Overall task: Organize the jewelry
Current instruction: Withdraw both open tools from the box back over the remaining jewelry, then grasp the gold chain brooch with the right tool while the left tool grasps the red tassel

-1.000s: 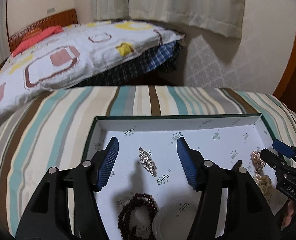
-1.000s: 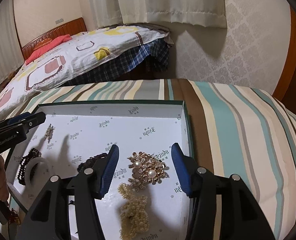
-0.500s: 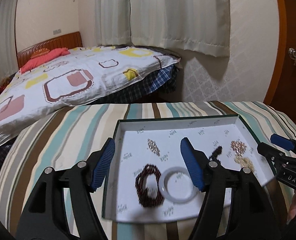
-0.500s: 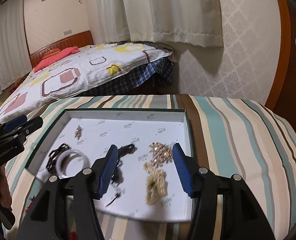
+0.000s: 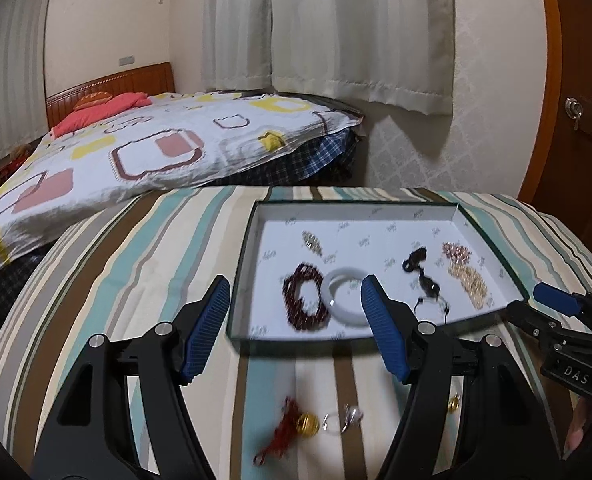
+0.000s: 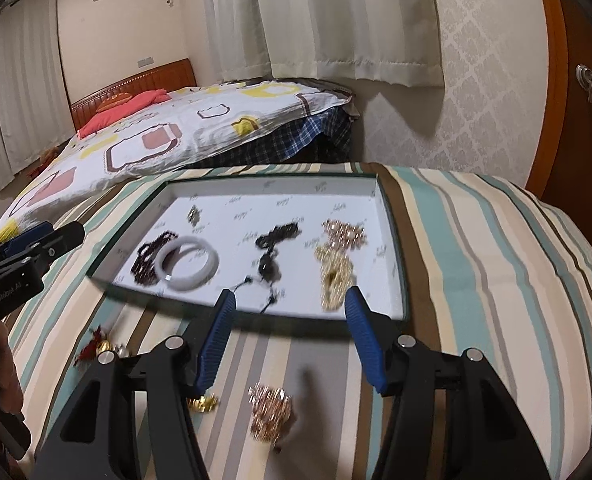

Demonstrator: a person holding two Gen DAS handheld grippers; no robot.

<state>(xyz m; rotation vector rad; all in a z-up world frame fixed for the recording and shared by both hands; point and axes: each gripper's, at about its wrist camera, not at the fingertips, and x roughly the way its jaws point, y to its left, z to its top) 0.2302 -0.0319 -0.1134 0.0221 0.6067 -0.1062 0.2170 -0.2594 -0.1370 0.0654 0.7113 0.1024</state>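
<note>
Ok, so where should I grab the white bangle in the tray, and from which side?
Take the white bangle by its near rim, coming from above with one finger inside the ring. It lies flat, and the dark bead bracelet crowds its left edge, so avoid that side.

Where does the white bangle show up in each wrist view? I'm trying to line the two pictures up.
Left wrist view: the white bangle lies in the tray's near half, right of the dark red bead bracelet, just above the right blue finger's tip.
Right wrist view: the bangle is in the tray's near-left part.
Shared landmark: the black cord necklace lying mid-tray.
</note>
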